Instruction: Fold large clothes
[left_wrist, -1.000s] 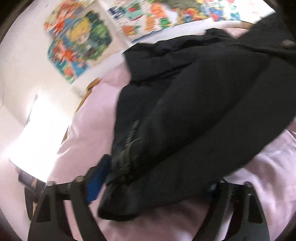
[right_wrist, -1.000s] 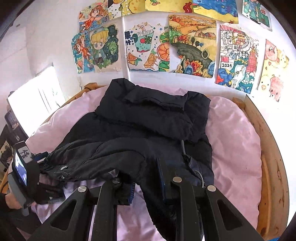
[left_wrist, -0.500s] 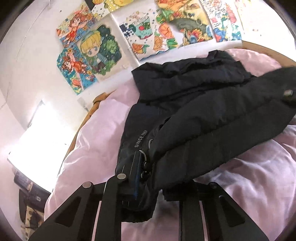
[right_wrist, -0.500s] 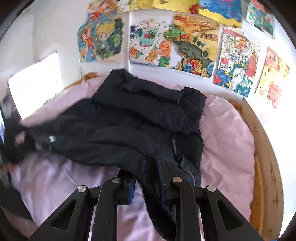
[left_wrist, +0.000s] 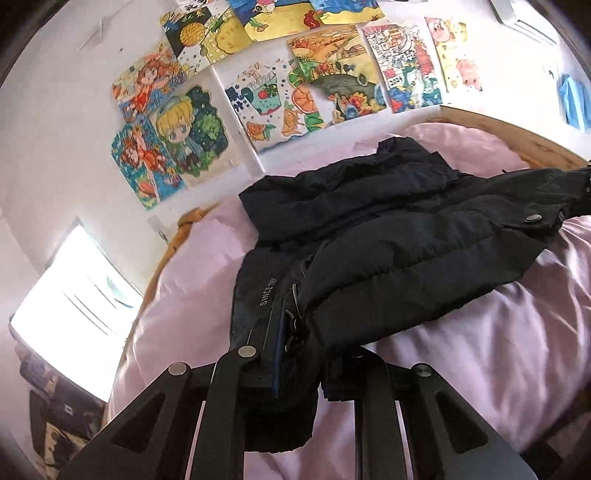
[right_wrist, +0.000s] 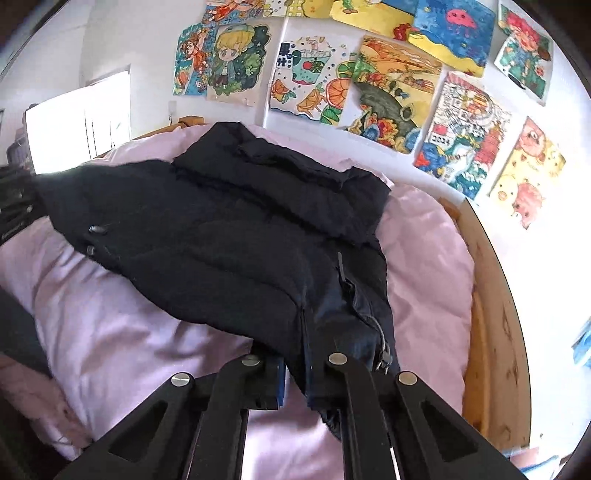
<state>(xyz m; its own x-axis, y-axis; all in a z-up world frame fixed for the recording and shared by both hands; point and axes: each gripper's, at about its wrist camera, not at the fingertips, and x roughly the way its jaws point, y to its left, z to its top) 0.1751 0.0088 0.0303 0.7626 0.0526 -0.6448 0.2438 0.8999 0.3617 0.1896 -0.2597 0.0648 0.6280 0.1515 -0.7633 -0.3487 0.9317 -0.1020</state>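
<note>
A: Starting at the left tongs (left_wrist: 295, 373) — what are they doing?

B: They are clamping on the lower hem corner of the black padded winter jacket (left_wrist: 388, 236), right beside the strip printed with pale lettering. Their jaws have just been closing, and the thick fabric is bunching between them.

A: And the right tongs (right_wrist: 299, 373)?

B: They are pinching the other hem corner, next to the zip with its dangling metal pull (right_wrist: 384, 356). Those jaws have just been closing too, and the cloth is squeezed tight between the pads.

A: Why a corner in each?

B: I am judging that holding both ends of the hem is letting the person carry the whole bottom edge as one straight line, so the bulky coat is folding evenly instead of slumping.

A: Where is the jacket itself?

B: It is lying on the pale pink quilt (right_wrist: 122, 332) of the wooden-framed bed (right_wrist: 491, 317), collar end towards the wall, with one sleeve stretching off to the side across the body. The hem end is lifting slightly where the tongs are gripping it.

A: And beyond that?

B: Colourful children's drawings (right_wrist: 395, 99) are hanging on the white wall behind the bed, and a bright window (left_wrist: 74, 314) is glaring at the side.

A: How far along is it?

B: Early, I am thinking; the bottom has not yet been brought up to the collar.
</note>
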